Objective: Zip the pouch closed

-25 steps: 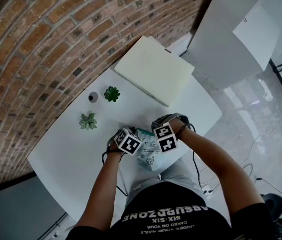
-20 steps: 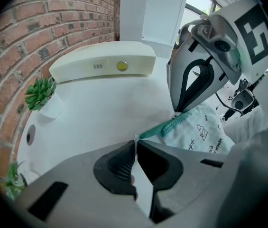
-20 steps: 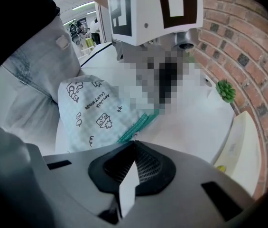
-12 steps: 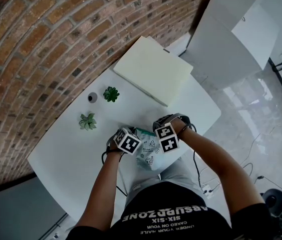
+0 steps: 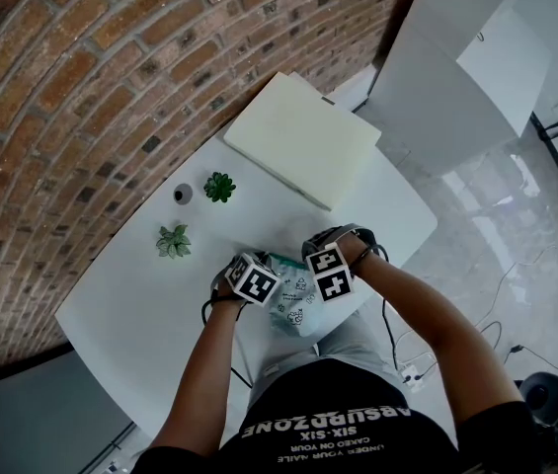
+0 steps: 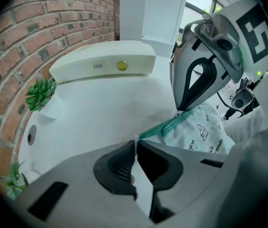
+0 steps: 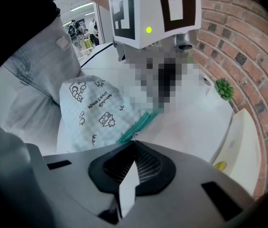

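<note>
pouch (image 5: 293, 306) of pale fabric, printed with small drawings and edged by a teal zip (image 6: 164, 126), lies at the near edge of the white bench (image 5: 130, 309), just in front of the person and between the two tools. the left tool (image 6: 134, 144) has its jaws pressed together on a thin white sliver at the end of the zip, so it is clamped on the pouch at that end. from its tips the teal band runs straight across to the right tool (image 7: 134, 144). the right tool's jaws are fully together, their tips touching the zip where it meets the printed cloth; whether a pull tab is nipped between them cannot be told. both tools point steeply down at the bench, marker cubes uppermost, close beside each other, and a forearm reaches in from below to each. the body of the pouch bulges toward the person's grey trousers (image 7: 39, 65). farther back on the bench stand two small green succulents (image 5: 220, 187) (image 5: 174, 241) in white pots, with a small grey round thing (image 5: 183, 194) between them and nearer the brick wall (image 5: 81, 77). a flat cream case (image 5: 303, 138) lies at the far end, well apart from the pouch
</note>
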